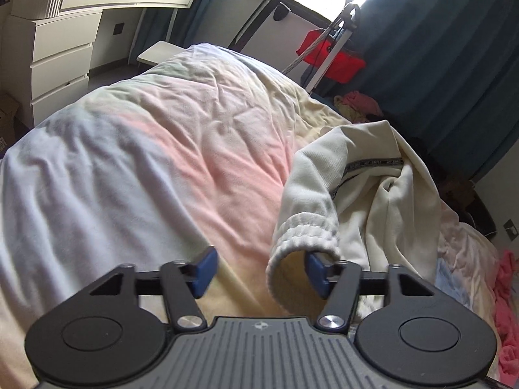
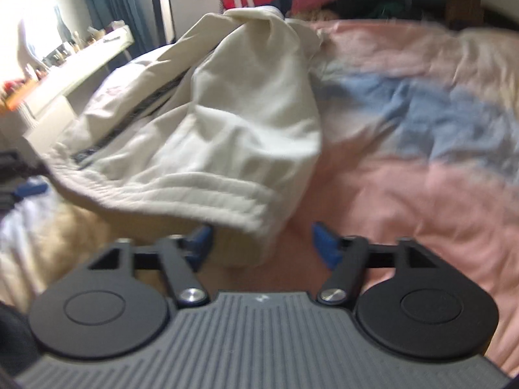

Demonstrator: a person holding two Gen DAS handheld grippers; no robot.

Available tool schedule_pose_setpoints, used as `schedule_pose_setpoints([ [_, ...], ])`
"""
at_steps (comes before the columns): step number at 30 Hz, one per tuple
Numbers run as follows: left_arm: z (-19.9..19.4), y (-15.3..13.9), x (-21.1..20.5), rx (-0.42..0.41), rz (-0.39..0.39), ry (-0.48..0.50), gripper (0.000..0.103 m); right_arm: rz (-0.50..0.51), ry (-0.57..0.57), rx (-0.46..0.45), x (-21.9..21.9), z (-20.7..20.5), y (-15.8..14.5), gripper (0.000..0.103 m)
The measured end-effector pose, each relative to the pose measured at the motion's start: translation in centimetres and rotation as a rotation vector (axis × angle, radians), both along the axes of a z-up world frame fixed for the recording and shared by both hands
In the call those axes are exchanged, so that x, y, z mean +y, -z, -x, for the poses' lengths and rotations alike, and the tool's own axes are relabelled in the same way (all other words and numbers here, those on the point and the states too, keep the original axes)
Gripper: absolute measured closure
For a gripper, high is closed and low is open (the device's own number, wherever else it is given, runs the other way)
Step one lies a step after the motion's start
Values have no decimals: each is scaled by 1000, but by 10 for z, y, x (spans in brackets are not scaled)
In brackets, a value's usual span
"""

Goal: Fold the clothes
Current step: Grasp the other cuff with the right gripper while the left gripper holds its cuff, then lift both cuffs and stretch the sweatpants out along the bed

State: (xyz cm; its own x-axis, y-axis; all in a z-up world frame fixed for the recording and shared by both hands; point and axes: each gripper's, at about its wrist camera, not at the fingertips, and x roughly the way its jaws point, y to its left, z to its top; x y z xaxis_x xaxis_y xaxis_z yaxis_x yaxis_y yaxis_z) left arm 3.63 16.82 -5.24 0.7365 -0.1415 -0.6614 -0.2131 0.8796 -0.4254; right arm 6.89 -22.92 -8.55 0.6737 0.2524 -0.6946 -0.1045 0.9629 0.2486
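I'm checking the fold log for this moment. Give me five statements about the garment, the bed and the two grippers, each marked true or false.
1. The cream garment lies on the bed cover. True.
2. The left gripper is clamped on the ribbed cuff. False: its jaws stand open, and the cuff only drapes over one blue finger.
3. The right gripper is open. True.
4. The garment is folded flat. False: it is bunched up and rumpled.
5. The bed cover is plain black. False: it is pastel, with pink, blue and pale yellow areas.
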Motion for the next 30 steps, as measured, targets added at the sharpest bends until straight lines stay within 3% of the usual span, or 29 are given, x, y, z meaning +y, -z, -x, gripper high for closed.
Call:
schedule_pose_setpoints([
  [8,12,-10,-28,-87,-76,86,15,-288,67,26,-28,-2,7,25],
  [13,1,-10,-36,-141,-24,122,11,-356,166,74,-40,-22,25,25],
  [18,-26,13,-36,-40,-77,66,11,-437,226,123,-45,-47,50,27],
  [20,-35,24,-30,8,-76,34,12,-486,230,126,-46,-51,55,29],
  [26,-48,44,-14,60,118,60,26,-503,218,133,-44,-58,64,30],
  [29,-49,45,-14,71,102,41,40,-537,211,136,-45,-58,66,30],
  [30,-49,44,-14,71,93,34,46,-543,202,135,-44,-58,66,37],
])
